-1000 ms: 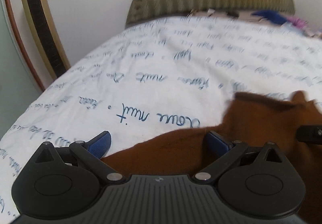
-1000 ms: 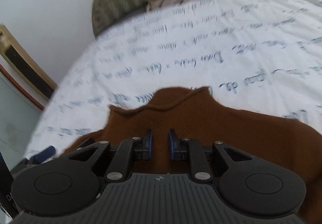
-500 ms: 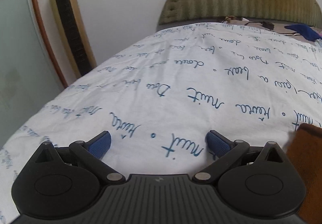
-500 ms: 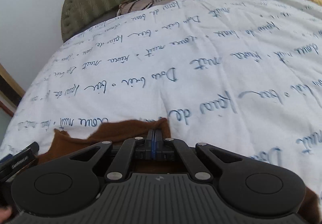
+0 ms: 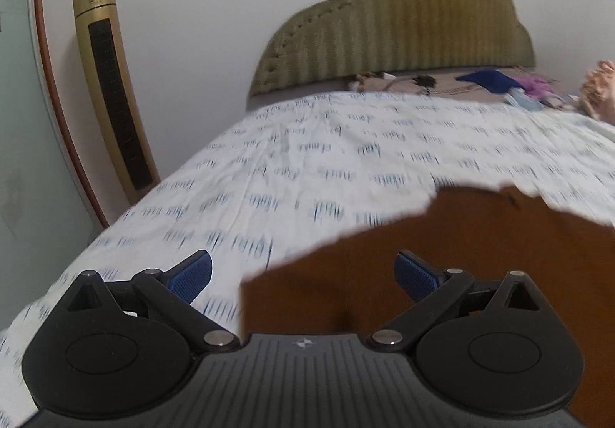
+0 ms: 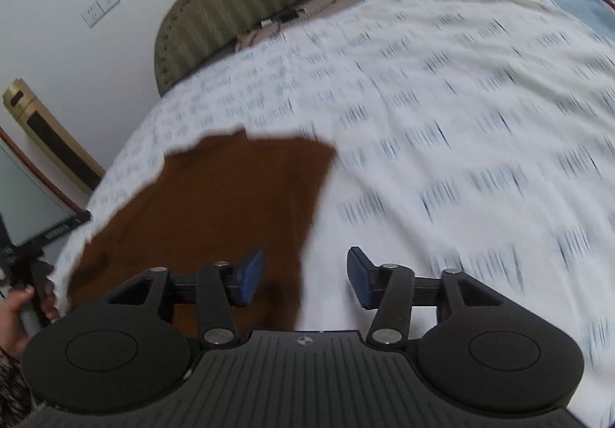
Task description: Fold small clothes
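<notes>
A brown garment (image 5: 442,247) lies flat on the white bedspread with blue script (image 5: 346,159). It also shows in the right wrist view (image 6: 215,197) as a folded, roughly square shape. My left gripper (image 5: 303,274) is open and empty above the garment's left edge. My right gripper (image 6: 305,276) is open and empty above the garment's right edge, its left fingertip (image 6: 250,274) over the cloth. Both views are blurred by motion.
A green padded headboard (image 5: 392,36) stands at the far end, with a pile of loose clothes (image 5: 499,82) in front of it. A gold tower fan (image 5: 111,82) stands by the wall left of the bed. The left gripper's handle and a hand (image 6: 23,297) show at the right view's left edge.
My right gripper was shut on the brown garment's edge; now it is open and has let the garment go and lifted. My left gripper moved right, back over the garment.
</notes>
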The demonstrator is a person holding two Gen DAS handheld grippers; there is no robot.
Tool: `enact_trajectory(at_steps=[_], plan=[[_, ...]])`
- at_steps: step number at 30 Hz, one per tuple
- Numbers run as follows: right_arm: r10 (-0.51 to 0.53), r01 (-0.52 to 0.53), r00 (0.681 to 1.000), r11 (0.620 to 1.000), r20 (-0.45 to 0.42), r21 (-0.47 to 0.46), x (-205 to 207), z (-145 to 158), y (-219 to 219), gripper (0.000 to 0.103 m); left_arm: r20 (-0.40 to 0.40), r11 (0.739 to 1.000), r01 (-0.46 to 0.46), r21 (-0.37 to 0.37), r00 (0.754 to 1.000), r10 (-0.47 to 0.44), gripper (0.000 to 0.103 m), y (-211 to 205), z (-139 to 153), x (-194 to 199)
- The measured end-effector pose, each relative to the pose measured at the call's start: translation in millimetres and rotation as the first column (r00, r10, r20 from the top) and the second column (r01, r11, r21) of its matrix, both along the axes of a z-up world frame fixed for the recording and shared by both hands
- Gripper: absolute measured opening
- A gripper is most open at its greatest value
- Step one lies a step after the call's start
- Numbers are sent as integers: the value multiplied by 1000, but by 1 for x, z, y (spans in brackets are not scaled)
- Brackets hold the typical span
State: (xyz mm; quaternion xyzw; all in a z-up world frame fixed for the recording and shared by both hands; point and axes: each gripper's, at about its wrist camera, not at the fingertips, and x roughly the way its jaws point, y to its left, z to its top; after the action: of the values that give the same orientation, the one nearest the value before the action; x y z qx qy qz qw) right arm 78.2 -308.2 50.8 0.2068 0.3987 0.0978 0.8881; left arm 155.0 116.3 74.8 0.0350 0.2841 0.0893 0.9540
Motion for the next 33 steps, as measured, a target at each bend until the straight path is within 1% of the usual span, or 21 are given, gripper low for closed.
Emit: enact_trajectory(at_steps=[2,4,5,6,8,9,10,11,12,13,15,18,19,22,24,26,27,28,29,30,33], plan=[[9,-8,999,1000,-34,25,-14,-19,5,52,3,1000,0,-12,1000,0,102,9,-3,-27],[24,-19,998,997,-53,79,-17,-35,13,52,3,999,-12,-34,1000,12,102,21,-8,-53],[31,-26,998,994,-46,102,-18,-39,18,52,-3,999,-26,-45,1000,26,102,27,-10,-63],[59,-56,998,991,-20,119,-18,-41,25,52,-20,998,-35,-52,999,34,102,31,-15,-72],[99,-98,995,988,-6,118,-14,-43,43,52,-57,997,-53,-64,997,49,102,41,-24,-85],[99,-97,995,991,-13,93,-11,-45,52,47,-71,995,-63,-72,996,58,102,45,-29,-90],[88,-87,996,994,-13,58,-9,-45,59,40,-86,995,-69,-76,994,63,102,49,-34,-94],[78,-77,997,997,-22,26,-6,-43,65,16,-101,993,-85,-76,992,77,102,52,-38,-98],[56,-56,998,998,-38,13,-4,-43,65,8,-109,992,-102,-76,990,93,102,54,-42,-101],[40,-40,998,999,-45,4,-4,-42,64,7,-112,991,-108,-75,989,99,102,56,-46,-105],[3,-6,1000,992,-26,-125,-15,-37,67,5,-119,990,-120,-76,987,111,102,60,-50,-111],[-44,41,999,971,-6,-234,-33,-33,65,4,-128,990,-120,-78,986,109,102,62,-52,-114],[-48,45,999,968,-6,-246,-35,-34,65,4,-129,990,-116,-79,986,105,102,63,-52,-114],[-66,61,998,973,-14,-223,-36,-35,59,4,-140,991,-102,-83,986,89,102,64,-52,-115],[-70,63,997,981,-32,-181,-33,-33,56,5,-143,991,-96,-97,986,82,102,66,-49,-118],[-66,63,998,987,-11,-150,-41,-27,57,7,-145,989,-95,-112,986,78,102,72,-48,-124],[-54,54,999,990,-2,-130,-47,-22,56,19,-150,988,-92,-122,986,74,102,75,-47,-127],[-38,38,999,994,-1,-100,-53,-19,55,26,-154,987,-85,-138,986,64,102,78,-47,-131],[-30,30,1000,998,2,-51,-65,-15,50,45,-153,985,-77,-156,987,53,102,82,-46,-136],[-23,23,1000,1000,5,-9,-75,-12,45,57,-147,983,-70,-169,988,45,102,84,-45,-142],[7,-7,1000,998,11,57,-105,-8,34,56,-129,983,-45,-180,991,22,102,88,-42,-158]])
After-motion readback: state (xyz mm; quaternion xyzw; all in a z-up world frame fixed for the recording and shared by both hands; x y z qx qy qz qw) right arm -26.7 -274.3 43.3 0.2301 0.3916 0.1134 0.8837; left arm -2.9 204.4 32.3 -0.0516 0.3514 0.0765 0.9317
